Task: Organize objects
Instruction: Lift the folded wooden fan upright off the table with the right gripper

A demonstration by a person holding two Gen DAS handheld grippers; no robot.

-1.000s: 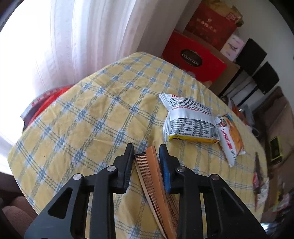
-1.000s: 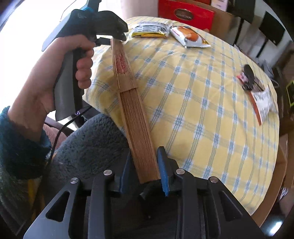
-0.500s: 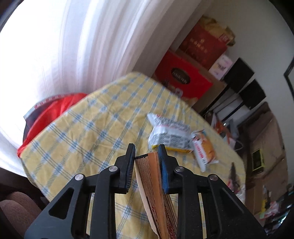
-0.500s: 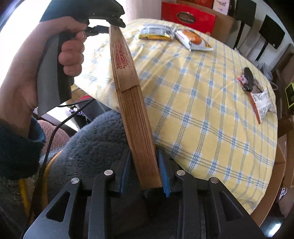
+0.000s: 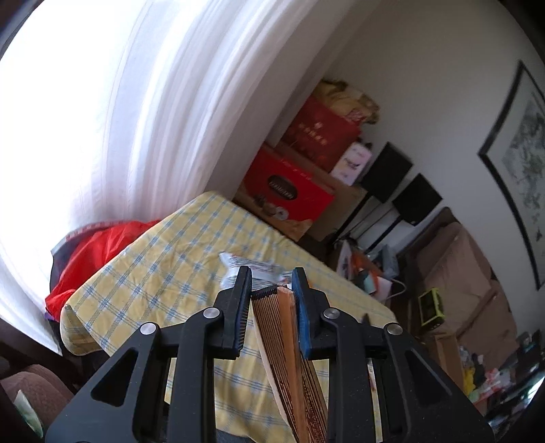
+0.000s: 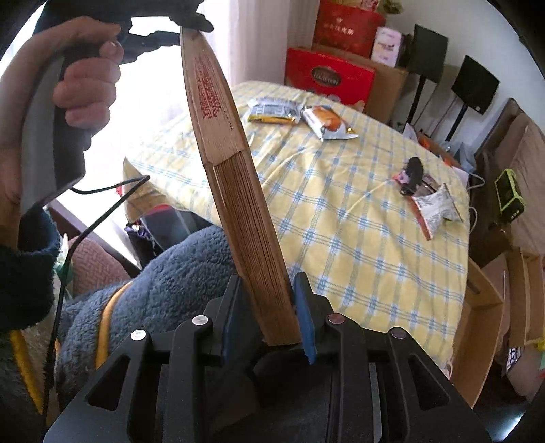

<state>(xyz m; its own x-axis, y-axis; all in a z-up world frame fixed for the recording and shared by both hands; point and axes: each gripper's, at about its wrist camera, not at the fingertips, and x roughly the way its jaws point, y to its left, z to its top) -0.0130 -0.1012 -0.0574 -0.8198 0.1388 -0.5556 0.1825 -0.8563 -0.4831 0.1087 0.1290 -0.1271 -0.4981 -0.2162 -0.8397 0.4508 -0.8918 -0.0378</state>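
Note:
A folded wooden fan (image 6: 235,177) with red print is held at both ends, off the table. My right gripper (image 6: 267,289) is shut on its thick lower end. My left gripper (image 6: 189,27), held by a hand (image 6: 85,68), is shut on the thin upper end, so the fan stands steeply tilted. In the left wrist view the fan (image 5: 289,357) runs back between the jaws of the left gripper (image 5: 270,289), and both pads press on its slats. The fan is over the near edge of the yellow checked table (image 6: 340,238).
On the table lie a silver and yellow snack packet (image 6: 272,110), an orange and white packet (image 6: 327,121), and a black clip (image 6: 414,170) by a crumpled packet (image 6: 437,204). Red boxes (image 5: 286,194) and speakers stand behind. A blue fleece lap (image 6: 153,289) is below the fan.
My left gripper has risen and lifted its end of the fan, so the fan stands steeper and the table sits lower in the left wrist view. The right gripper rose a little.

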